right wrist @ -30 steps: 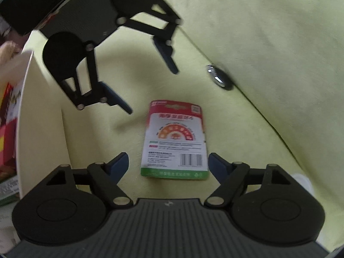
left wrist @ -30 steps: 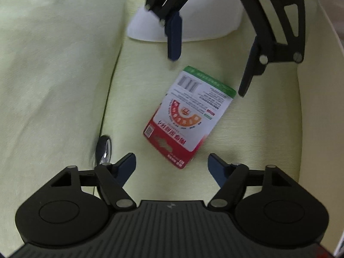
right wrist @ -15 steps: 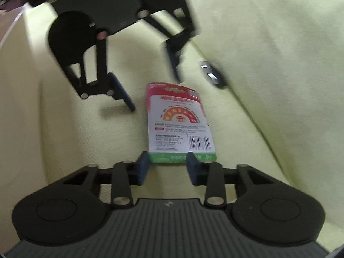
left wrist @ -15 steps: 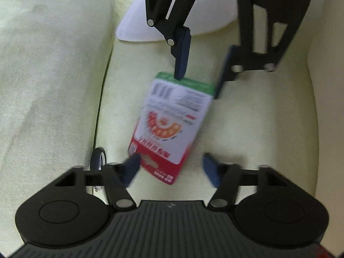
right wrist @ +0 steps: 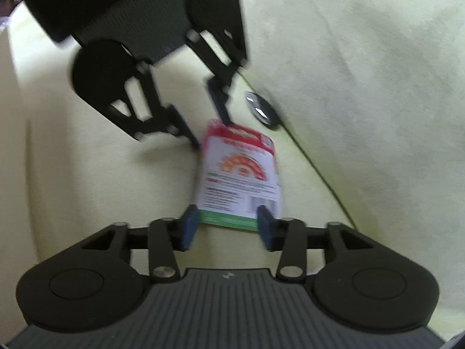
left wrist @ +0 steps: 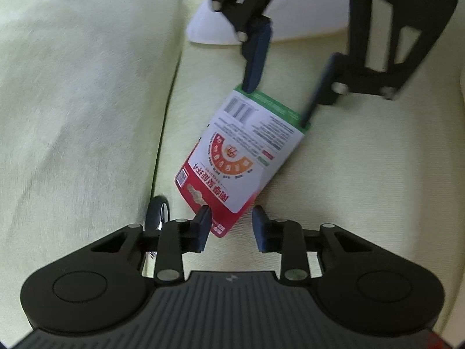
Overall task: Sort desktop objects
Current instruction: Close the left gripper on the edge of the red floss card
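Observation:
A red, white and green card pack (left wrist: 241, 157) lies slanted on the pale yellow sofa seat (left wrist: 363, 189), its green end raised a little. My right gripper (right wrist: 228, 226) is shut across the width of that green end (right wrist: 229, 219), one blue pad at each side. In the left wrist view the right gripper (left wrist: 277, 106) comes in from the top. My left gripper (left wrist: 231, 228) is open but narrowed, with the pack's red corner (left wrist: 219, 229) between its fingers. The right wrist view is blurred and shows the left gripper (right wrist: 211, 132) at the pack's far end.
A small round black and silver object (left wrist: 158, 212) sits in the crevice between seat and back cushion (left wrist: 72, 116), just left of my left gripper. A white soft item (left wrist: 209, 29) lies on the seat behind the right gripper.
The right gripper has closed onto the pack's green end and tipped it up. The left gripper has moved in on the red end and its fingers have narrowed.

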Available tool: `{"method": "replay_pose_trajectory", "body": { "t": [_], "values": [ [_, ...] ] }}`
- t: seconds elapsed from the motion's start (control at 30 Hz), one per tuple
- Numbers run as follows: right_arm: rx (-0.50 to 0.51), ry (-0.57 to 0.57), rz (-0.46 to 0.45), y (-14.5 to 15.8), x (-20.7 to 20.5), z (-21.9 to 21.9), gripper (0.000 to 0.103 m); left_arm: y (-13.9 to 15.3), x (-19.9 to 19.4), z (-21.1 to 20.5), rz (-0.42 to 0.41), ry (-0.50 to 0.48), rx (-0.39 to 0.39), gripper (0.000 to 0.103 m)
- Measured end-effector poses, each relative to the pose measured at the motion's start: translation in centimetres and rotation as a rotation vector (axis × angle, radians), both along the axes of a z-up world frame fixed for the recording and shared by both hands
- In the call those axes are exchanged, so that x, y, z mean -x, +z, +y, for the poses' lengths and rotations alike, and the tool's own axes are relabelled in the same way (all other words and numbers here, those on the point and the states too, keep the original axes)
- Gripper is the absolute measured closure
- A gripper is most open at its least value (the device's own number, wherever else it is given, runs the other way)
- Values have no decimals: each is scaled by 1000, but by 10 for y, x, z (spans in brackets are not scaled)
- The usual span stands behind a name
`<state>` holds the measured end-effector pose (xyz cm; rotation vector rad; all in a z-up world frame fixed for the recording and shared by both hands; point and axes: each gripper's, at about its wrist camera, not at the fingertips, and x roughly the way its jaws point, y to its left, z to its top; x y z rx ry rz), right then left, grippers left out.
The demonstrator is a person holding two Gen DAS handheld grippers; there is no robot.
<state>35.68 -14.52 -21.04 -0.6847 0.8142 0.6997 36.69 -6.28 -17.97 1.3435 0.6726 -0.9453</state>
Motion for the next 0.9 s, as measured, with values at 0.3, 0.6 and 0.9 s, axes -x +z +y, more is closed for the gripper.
{"method": "replay_pose_trajectory", "body": {
  "t": [0.3,0.6,0.9],
  "values": [
    [127,-53,-130,-6,-12,21,95,5,-8,0,-6,-28,-13,74],
    [214,-70,-185,-8,-18,14,90,-9,-13,-13,-36,35,34,76],
    [321,-28,-319,-22,-27,22,97,-25,-20,-27,-98,13,-8,85]
  ]
}}
